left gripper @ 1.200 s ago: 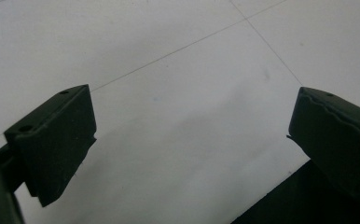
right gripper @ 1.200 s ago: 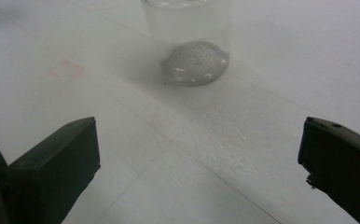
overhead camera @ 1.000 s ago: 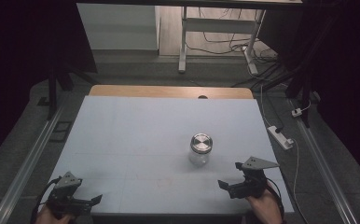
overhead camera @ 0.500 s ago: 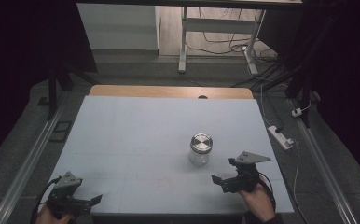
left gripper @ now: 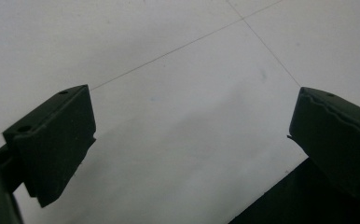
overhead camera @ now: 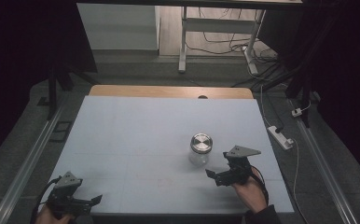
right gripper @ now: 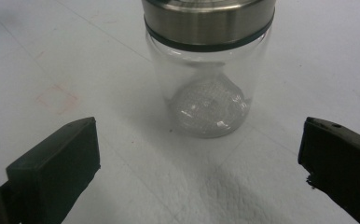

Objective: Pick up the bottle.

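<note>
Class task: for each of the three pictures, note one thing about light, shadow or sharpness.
High view: the table is evenly lit while the surroundings fall into darkness. Left gripper view: the open left tool casts a soft grey shadow on the tabletop, and its near jaws look blurred. Right gripper view: the glass jar shows bright glints in its base and a shine on its metal lid.

Black grippers [overhead camera: 219, 176] with grey three-cornered plates, black cables, a dark sleeve [overhead camera: 262, 215].

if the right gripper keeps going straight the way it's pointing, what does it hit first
Most likely the glass jar. It stands upright between the open jaws of the right gripper, straight ahead, with bare table before it. How far off is hard to judge.
</note>
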Motion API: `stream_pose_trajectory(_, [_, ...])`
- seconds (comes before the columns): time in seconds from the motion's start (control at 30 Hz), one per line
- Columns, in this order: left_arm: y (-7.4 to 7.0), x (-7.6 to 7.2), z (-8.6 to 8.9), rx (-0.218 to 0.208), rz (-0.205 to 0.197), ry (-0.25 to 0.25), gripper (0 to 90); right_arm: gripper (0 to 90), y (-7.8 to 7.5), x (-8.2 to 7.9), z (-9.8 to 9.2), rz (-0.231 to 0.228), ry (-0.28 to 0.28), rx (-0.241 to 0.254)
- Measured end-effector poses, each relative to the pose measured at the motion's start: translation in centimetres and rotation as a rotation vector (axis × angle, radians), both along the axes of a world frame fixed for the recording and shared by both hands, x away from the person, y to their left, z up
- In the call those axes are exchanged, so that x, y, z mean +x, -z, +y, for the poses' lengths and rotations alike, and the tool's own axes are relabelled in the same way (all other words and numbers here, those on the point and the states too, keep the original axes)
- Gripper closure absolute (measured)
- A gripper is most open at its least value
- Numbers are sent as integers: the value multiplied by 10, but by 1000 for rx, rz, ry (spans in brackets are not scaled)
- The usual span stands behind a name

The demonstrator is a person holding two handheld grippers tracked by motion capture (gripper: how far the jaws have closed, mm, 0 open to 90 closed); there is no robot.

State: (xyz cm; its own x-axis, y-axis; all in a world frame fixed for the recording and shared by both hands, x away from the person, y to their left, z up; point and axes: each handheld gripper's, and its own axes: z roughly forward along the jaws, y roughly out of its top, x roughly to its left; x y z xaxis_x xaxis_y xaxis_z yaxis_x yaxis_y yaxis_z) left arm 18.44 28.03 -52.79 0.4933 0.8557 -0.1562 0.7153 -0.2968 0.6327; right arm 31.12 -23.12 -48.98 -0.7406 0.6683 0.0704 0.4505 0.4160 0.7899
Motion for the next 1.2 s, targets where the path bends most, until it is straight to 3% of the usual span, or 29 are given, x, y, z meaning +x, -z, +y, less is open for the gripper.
stream_pose_trajectory(0.13, [0,0,0,3,1,2,16,0,2,7,4,4,0,7])
stream_pose_trajectory(0.37, [0,0,0,3,4,4,16,0,2,22,10,32,9,73])
stream_pose_trajectory(0.63, [0,1,0,2,5,3,15,0,7,35,20,14,21,10])
stream_pose_trajectory(1.2, [0,1,0,2,6,3,16,0,20,54,38,31,-37,-8])
